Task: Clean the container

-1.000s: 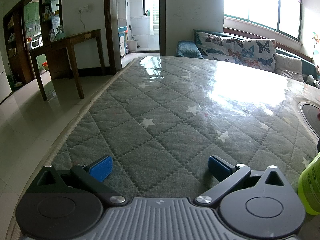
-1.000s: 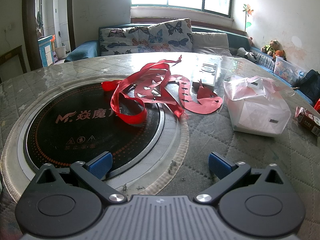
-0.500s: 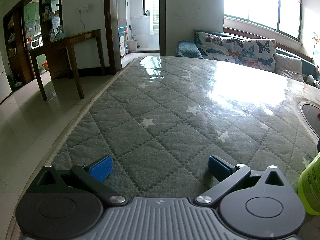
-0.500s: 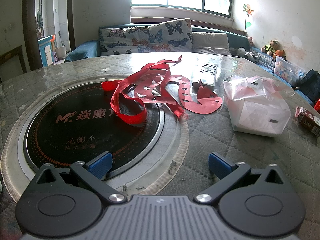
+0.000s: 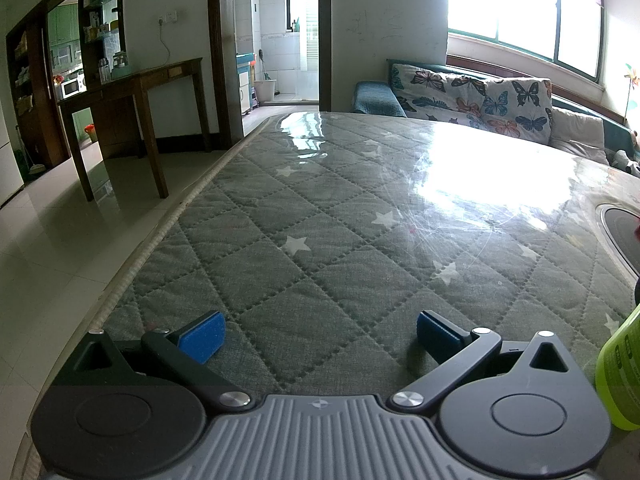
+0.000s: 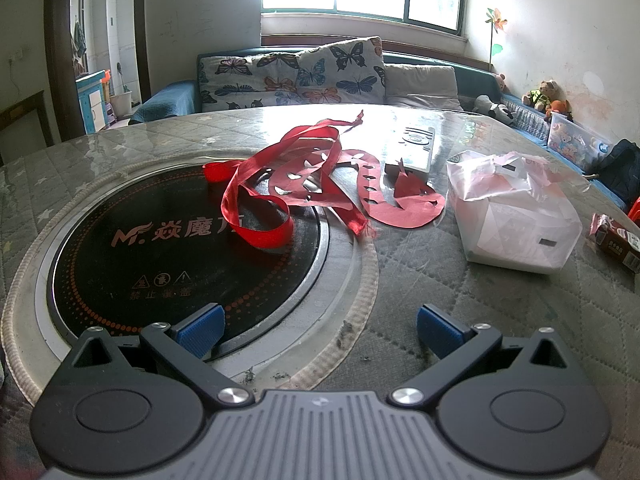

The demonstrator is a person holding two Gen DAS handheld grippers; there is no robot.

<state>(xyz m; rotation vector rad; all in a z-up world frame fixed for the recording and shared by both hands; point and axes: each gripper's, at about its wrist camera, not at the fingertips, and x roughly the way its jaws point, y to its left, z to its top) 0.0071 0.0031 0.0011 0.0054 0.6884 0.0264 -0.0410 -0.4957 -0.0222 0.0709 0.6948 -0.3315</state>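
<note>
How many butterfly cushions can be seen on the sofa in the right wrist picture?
2. One butterfly cushion leans on the sofa back toward the left; the other butterfly cushion stands beside it to the right, overlapping it. The table edge may hide more.

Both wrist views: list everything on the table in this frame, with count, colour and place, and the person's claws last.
table: 1, grey-green quilted star cover under clear sheet, fills both views
cooktop: 1, black round, set into the table, left in right view
ribbon: 1, red, looped on the cooktop's far side
paper cut-out: 1, red, lying right of the ribbon
remote: 1, grey, behind the cut-out
bag: 1, white-pink plastic around a white box, right side
packet: 1, dark red, right edge
bottle: 1, lime green, right edge of left view, partly cut off
left claw: 1, black with blue pads, open, empty, over bare cover
right claw: 1, same build, open, empty, at the cooktop's near rim
</note>
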